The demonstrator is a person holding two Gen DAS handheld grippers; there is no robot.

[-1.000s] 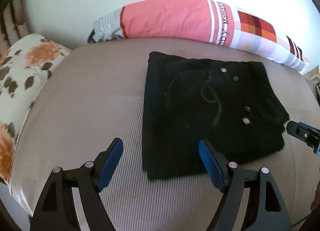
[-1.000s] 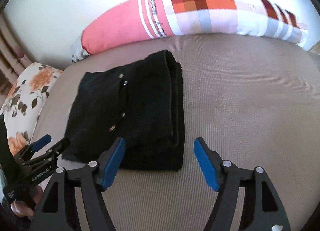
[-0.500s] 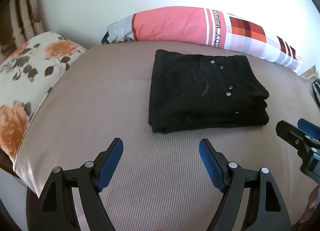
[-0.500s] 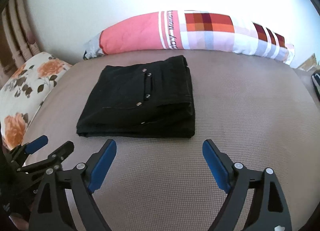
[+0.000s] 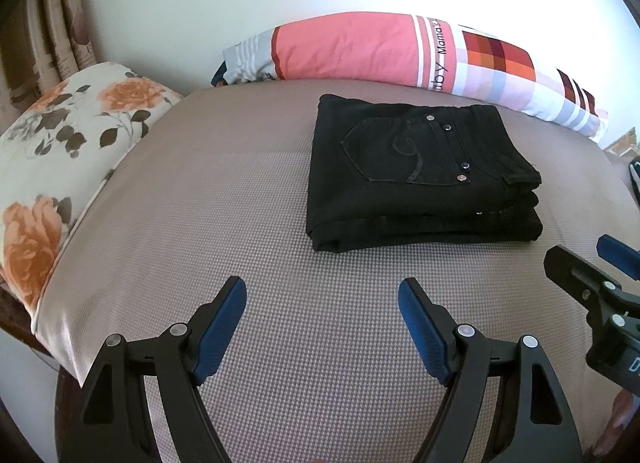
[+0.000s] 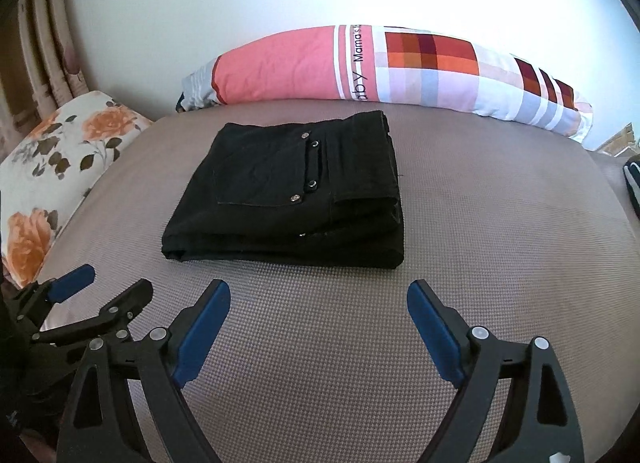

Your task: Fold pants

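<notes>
Black denim pants (image 5: 416,171), folded into a thick rectangular stack, lie flat on the taupe woven-textured cushion surface (image 5: 248,223). Back pocket faces up, with curl stitching and four metal rivets along its right edge. Layered folded edges face the cameras; in the right wrist view the same stack (image 6: 296,191) sits left of centre, its folded spine to the right.

Left gripper (image 5: 322,303): black frame, blue pads, jaws spread wide with nothing between them. It hovers low over bare cushion, pointing forward, with the pants ahead and a little to its right, well apart from the fingertips. From the right wrist view the left gripper (image 6: 108,287) shows at lower left, seen from the side, fingers parted, nothing held.

Right gripper (image 6: 318,305): same build, jaws released and wide, nothing in them. It points forward over bare cushion, near edge of the pants ahead and slightly left, clear of the pads. In the left wrist view the right gripper (image 5: 588,259) enters at the right edge, level with the near side of the stack, not touching it.

A long pink, white and plaid-checked pillow (image 5: 400,51) lies along the back wall, just behind the pants. A cream pillow with orange rose print (image 5: 52,151) sits at the cushion's left end.
</notes>
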